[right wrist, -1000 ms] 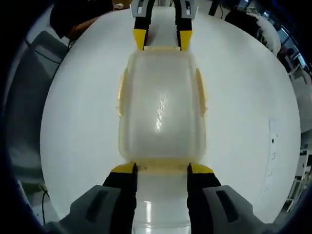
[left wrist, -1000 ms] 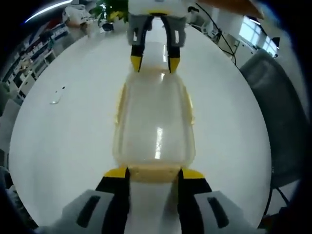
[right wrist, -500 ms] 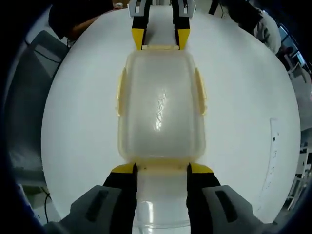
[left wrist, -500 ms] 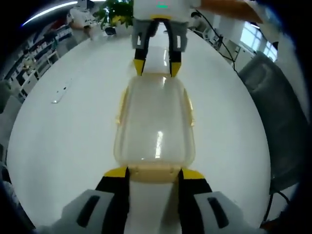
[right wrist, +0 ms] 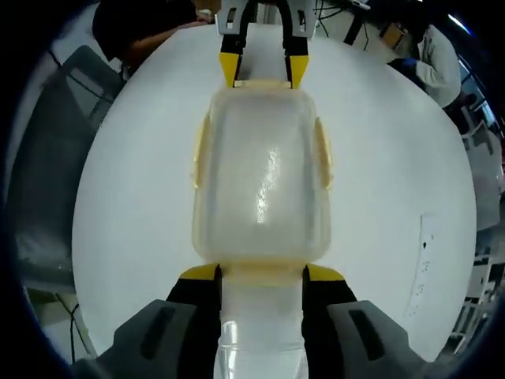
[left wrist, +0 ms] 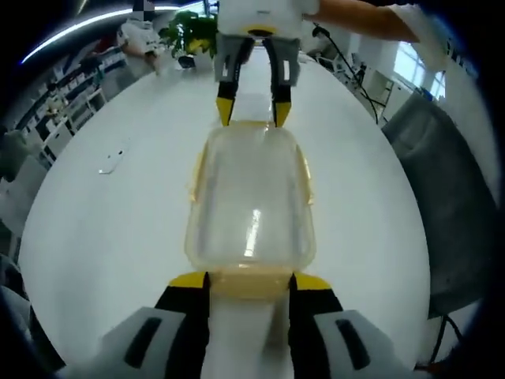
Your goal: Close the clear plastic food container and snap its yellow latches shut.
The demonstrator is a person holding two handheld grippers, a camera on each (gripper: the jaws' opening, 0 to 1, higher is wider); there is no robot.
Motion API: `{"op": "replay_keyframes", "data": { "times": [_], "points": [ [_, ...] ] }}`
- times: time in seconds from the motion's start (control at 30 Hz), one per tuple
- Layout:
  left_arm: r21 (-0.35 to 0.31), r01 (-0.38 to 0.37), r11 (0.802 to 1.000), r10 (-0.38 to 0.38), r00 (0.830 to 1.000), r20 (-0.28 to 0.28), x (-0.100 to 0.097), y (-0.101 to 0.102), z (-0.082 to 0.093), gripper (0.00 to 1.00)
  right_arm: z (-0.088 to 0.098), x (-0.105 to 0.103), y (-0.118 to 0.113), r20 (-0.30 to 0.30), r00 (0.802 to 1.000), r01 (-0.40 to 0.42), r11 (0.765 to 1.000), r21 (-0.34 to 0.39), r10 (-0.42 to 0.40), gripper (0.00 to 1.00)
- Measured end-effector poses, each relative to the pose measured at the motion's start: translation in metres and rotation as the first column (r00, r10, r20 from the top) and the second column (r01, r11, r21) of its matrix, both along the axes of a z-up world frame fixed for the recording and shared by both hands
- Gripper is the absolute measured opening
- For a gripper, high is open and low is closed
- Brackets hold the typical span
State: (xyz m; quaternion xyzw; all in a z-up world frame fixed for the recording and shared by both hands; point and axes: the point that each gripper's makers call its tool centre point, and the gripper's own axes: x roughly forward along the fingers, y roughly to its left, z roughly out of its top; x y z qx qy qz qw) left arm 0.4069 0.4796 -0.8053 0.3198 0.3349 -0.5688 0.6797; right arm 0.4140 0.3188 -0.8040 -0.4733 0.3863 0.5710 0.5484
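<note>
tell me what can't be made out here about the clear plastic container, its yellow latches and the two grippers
- End yellow latches: in the left gripper view the left gripper straddles the near latch; whether it has clicked shut is unclear.
- Likewise in the right gripper view, the right gripper at its near latch.
- Contents of the clear plastic food container: cloudy lid and glare blur them.
- Small object on the white table in the left gripper view: too small to identify.

Can't tell if the container [right wrist: 260,189] lid is fully seated; its wall is too cloudy. Latch [right wrist: 263,273] between the right gripper [right wrist: 262,276] jaws: locked or not, unclear. Same for the latch [left wrist: 248,280] between the left gripper [left wrist: 248,280] jaws. Small object [left wrist: 110,163] on the counter [left wrist: 102,229], far left of those jaws: too small to identify.
</note>
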Motion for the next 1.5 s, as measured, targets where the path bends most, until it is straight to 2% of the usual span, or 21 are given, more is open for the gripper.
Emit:
{"op": "replay_keyframes", "data": {
  "times": [0.27, 0.5, 0.77, 1.27, 1.5],
  "points": [
    [-0.043, -0.017, 0.999, 0.019, 0.999, 0.033, 0.0, -0.012, 0.021, 0.33, 0.027, 0.001, -0.013, 0.04, 0.999, -0.009, 1.0, 0.001, 0.009, 0.36],
    [-0.098, -0.024, 0.995, 0.033, 0.996, 0.088, 0.008, -0.043, 0.036, 0.33, 0.04, 0.007, -0.045, 0.081, 0.997, 0.015, 0.999, -0.044, -0.011, 0.36],
    [-0.144, -0.017, 0.989, 0.035, 0.992, 0.125, 0.018, -0.082, 0.038, 0.33, 0.052, 0.011, -0.084, 0.108, 0.993, 0.048, 0.996, -0.074, -0.04, 0.36],
    [-0.243, 0.017, 0.97, 0.025, 0.985, 0.17, 0.024, -0.173, 0.034, 0.32, 0.06, 0.01, -0.173, 0.15, 0.985, 0.112, 0.976, -0.188, -0.085, 0.36],
    [-0.284, 0.042, 0.958, 0.02, 0.978, 0.21, 0.027, -0.204, 0.038, 0.32, 0.06, 0.011, -0.205, 0.173, 0.979, 0.144, 0.964, -0.225, -0.106, 0.37]
  ]
}}
